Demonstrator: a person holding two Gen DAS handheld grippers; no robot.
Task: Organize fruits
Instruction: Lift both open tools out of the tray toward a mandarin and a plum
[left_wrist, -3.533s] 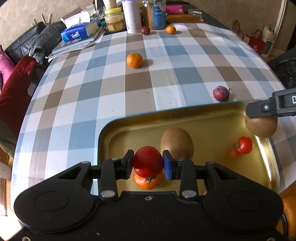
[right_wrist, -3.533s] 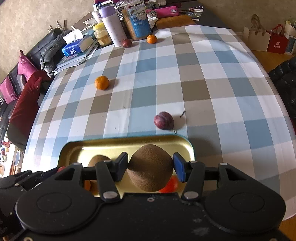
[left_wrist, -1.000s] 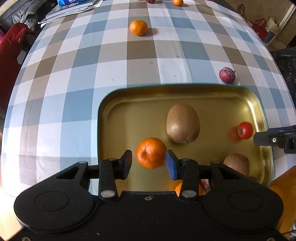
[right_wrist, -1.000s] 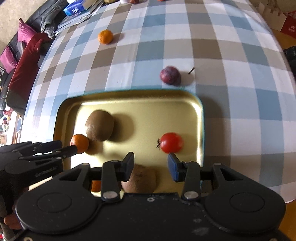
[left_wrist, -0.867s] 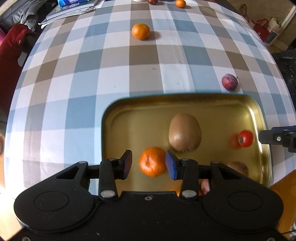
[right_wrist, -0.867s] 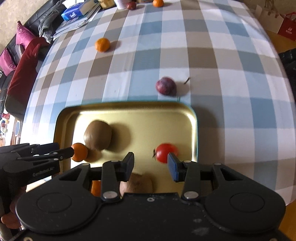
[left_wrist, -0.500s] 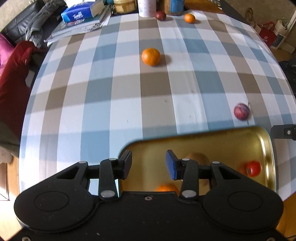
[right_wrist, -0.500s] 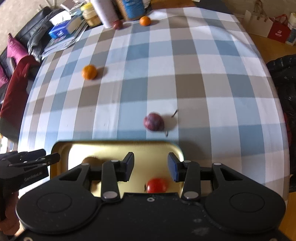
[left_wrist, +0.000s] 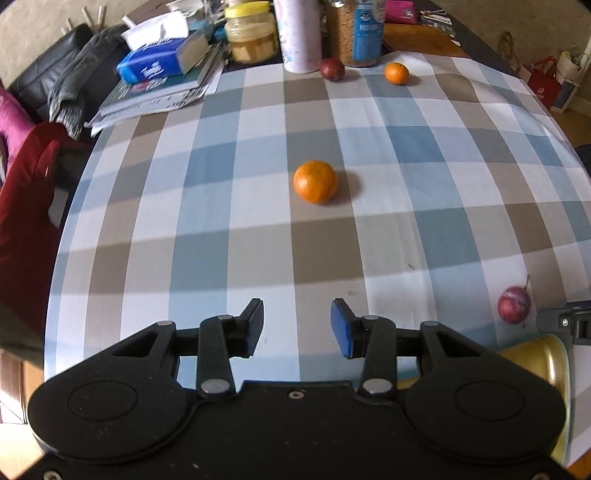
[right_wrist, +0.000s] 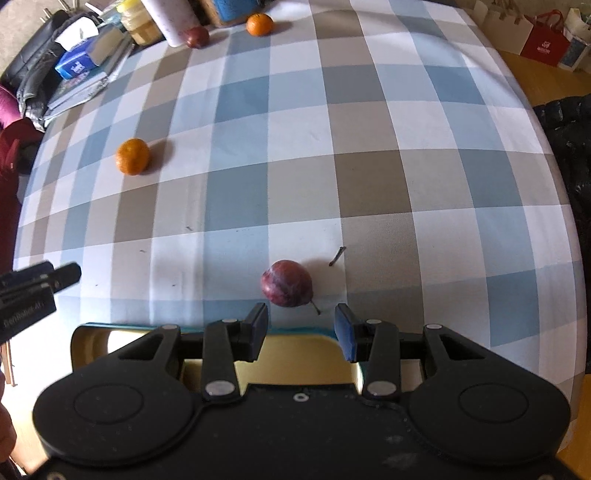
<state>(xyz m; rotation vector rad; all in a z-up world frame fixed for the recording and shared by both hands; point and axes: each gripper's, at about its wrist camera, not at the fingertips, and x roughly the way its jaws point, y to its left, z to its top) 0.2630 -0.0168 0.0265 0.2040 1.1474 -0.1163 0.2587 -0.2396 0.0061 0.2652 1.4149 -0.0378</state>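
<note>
Both tools gape empty above the checked table (left_wrist: 258, 240). The left tool (left_wrist: 297, 326) faces an orange (left_wrist: 315, 181) lying well ahead; only a corner of the gold tray (left_wrist: 543, 354) shows. The right tool (right_wrist: 300, 328) sits over the tray's far rim (right_wrist: 88, 334), a plum (right_wrist: 287, 282) just beyond.

- Two oranges: one (left_wrist: 315, 181) mid-tabletop, one (left_wrist: 396, 73) near the far edge.
- Two plums: one (right_wrist: 287, 283) just beyond the tray, one (left_wrist: 331, 69) at the far edge.
- One gold tray (right_wrist: 295, 349) at the near edge.
- One yellow-lidded jar (left_wrist: 251, 31), far edge.
- One blue tissue box (left_wrist: 155, 66), far left corner.
</note>
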